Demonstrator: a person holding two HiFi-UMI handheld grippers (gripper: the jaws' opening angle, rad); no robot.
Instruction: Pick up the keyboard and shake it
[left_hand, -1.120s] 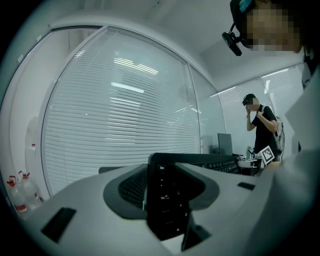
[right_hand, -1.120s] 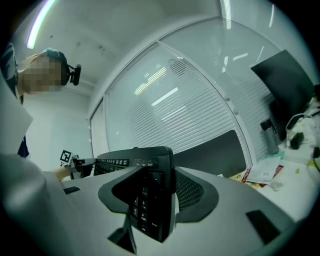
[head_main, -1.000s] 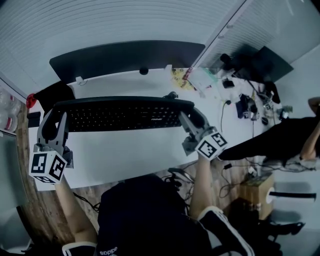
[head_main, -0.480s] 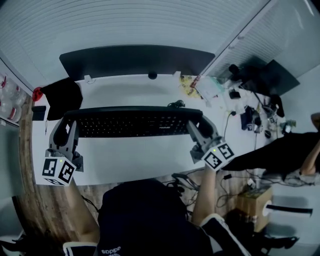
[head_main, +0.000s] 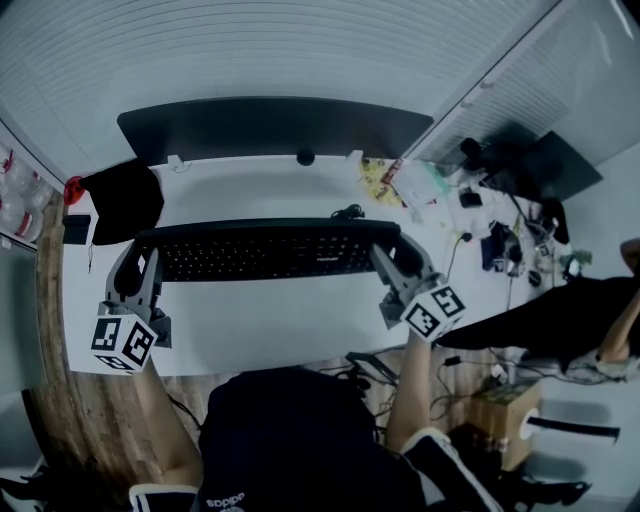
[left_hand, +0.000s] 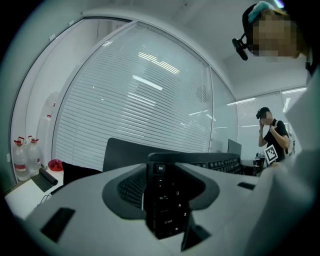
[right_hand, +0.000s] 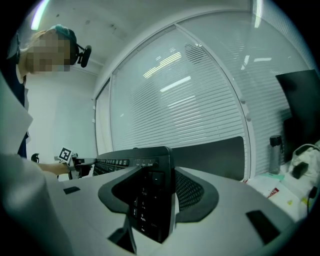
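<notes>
A long black keyboard (head_main: 262, 251) hangs level above the white desk (head_main: 270, 320), held at both ends. My left gripper (head_main: 137, 262) is shut on its left end, where the Esc key end of the keyboard (left_hand: 165, 197) fills the gap between the jaws. My right gripper (head_main: 388, 254) is shut on the right end, and the number-pad end of the keyboard (right_hand: 150, 200) sits clamped between its jaws. Each gripper's marker cube points back toward me.
A black monitor (head_main: 270, 128) stands at the desk's far edge. A dark bag (head_main: 125, 200) lies at the left; cables, papers and small items (head_main: 470, 215) crowd the right. Window blinds (left_hand: 145, 110) run behind. Another person (left_hand: 272, 135) stands at the far right.
The keyboard and both grippers have shifted a little to the right and away from me in the head view, still gripped at both ends.
</notes>
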